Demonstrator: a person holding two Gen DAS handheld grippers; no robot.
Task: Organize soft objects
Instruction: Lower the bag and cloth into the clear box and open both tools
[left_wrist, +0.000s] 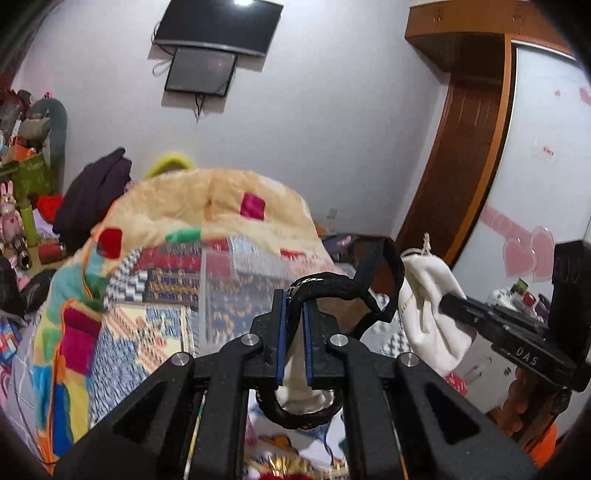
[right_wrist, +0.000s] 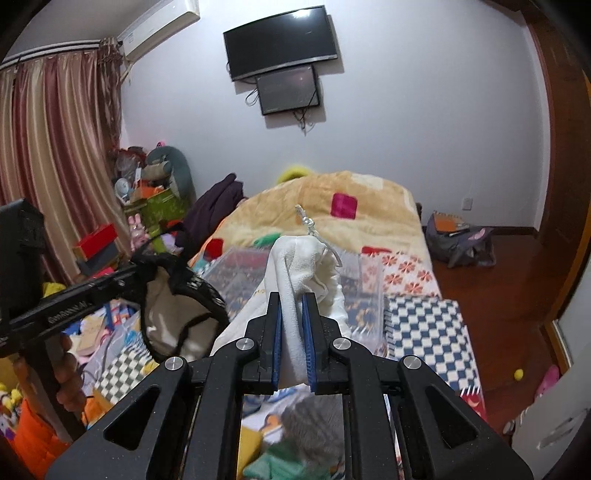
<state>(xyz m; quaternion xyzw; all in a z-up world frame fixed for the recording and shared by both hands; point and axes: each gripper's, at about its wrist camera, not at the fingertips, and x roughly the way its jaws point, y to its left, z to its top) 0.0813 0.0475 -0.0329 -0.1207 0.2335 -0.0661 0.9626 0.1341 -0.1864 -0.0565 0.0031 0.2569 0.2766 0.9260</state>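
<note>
Left wrist view shows me my left gripper (left_wrist: 294, 295) clenched on a black strap (left_wrist: 325, 286) of a beige bag above the bed (left_wrist: 207, 206), while beside it my right gripper (right_wrist: 293, 300) grasps a white drawstring pouch (right_wrist: 306, 266).

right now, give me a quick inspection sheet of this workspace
surface: bed with patchwork covers, cream blanket heaped at the far end
job's things: black-handled tote and white drawstring pouch, both lifted above the bed
clutter: clear plastic box, purple garment, toys and boxes by the curtain
grippers: left tool shut on the tote handle; right tool shut on the pouch
cables: wires hang under the wall screens
surroundings: wooden floor, backpack
</note>
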